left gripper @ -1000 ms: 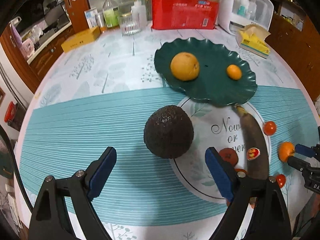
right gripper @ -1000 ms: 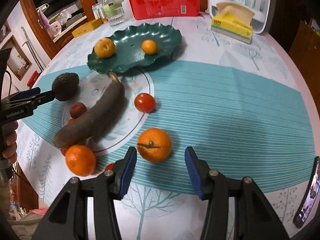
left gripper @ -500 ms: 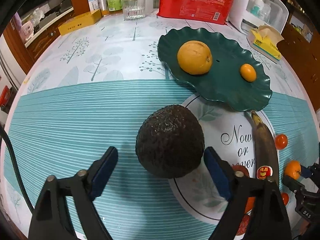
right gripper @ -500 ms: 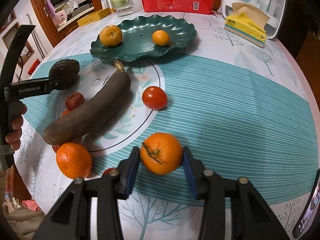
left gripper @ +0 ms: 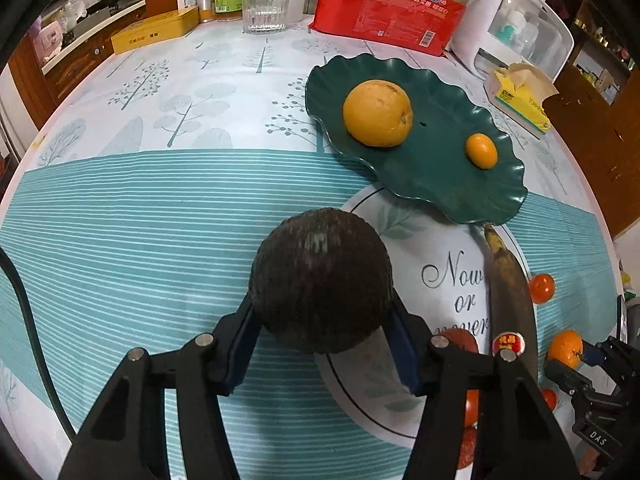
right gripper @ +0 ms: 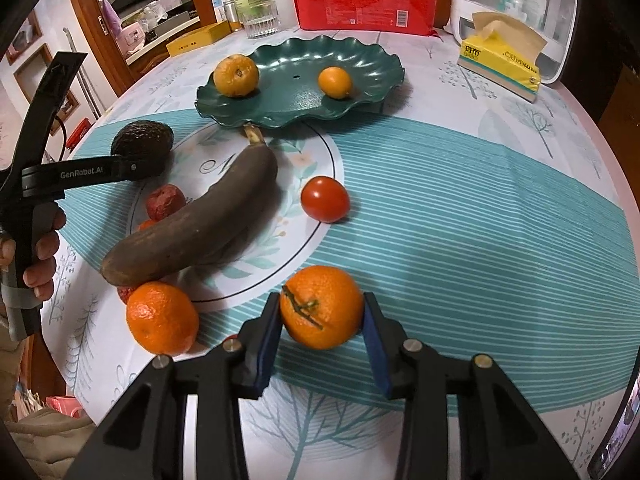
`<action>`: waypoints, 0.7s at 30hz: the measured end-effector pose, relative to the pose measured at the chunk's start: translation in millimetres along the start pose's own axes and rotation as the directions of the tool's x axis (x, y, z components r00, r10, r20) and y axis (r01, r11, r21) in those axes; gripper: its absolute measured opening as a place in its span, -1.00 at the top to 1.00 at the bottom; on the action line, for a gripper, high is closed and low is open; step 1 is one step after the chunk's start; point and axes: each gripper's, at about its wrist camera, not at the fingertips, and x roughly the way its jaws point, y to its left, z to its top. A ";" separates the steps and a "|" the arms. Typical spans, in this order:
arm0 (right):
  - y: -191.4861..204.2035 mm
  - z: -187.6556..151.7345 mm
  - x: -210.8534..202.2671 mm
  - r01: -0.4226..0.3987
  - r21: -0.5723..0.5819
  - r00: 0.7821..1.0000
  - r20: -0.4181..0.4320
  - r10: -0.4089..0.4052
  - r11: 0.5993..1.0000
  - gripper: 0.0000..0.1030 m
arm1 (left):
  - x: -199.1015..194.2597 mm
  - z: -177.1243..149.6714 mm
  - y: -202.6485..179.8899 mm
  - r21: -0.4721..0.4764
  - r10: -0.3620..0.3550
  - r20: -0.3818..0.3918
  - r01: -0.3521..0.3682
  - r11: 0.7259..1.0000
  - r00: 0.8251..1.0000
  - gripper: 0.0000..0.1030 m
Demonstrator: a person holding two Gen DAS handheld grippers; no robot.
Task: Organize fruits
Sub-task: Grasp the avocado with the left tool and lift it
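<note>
The left claw (left gripper: pixel 320 344) is closing on the dark avocado (left gripper: pixel 320 284), which sits between its two blue pads (left gripper: pixel 240 344) at about 6 o'clock in the left view; both pads touch its sides. The right claw (right gripper: pixel 322 336) is clenched on a mandarin (right gripper: pixel 321 306), also low at 6 o'clock in its own view, with a pad against each side. Just at 9 o'clock from this fruit lies a second mandarin (right gripper: pixel 162 318) on the surface (right gripper: pixel 460 208). Farther, toward 11 o'clock, a blackened banana (right gripper: pixel 192 228) lies slanted, and a red tomato (right gripper: pixel 325 199) rests near 12 o'clock. Farthest, the green wavy plate (right gripper: pixel 360 60) holds an orange (right gripper: pixel 235 75) and a small citrus (right gripper: pixel 335 82), well apart from both claws.
</note>
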 end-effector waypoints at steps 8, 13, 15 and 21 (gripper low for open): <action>7.1 3.3 -10.1 -0.011 -0.018 1.000 0.020 0.012 1.000 0.24 | -25.6 -7.2 -11.8 0.037 -0.010 0.030 0.009 0.999 0.999 -0.06; 12.4 8.2 -19.3 -0.012 -0.036 0.999 0.046 0.014 0.999 0.24 | -50.1 -3.3 -20.2 0.070 -0.029 0.105 0.022 0.997 0.994 0.57; 13.6 9.6 -21.5 -0.012 -0.040 0.998 0.053 0.014 0.999 0.24 | -58.0 1.2 -22.2 0.084 -0.053 0.117 0.043 0.996 0.992 0.74; 14.3 8.1 -21.0 -0.021 -0.038 0.999 0.048 0.023 0.999 0.24 | -55.2 2.6 -23.0 0.098 -0.016 0.104 0.006 0.995 0.994 -0.05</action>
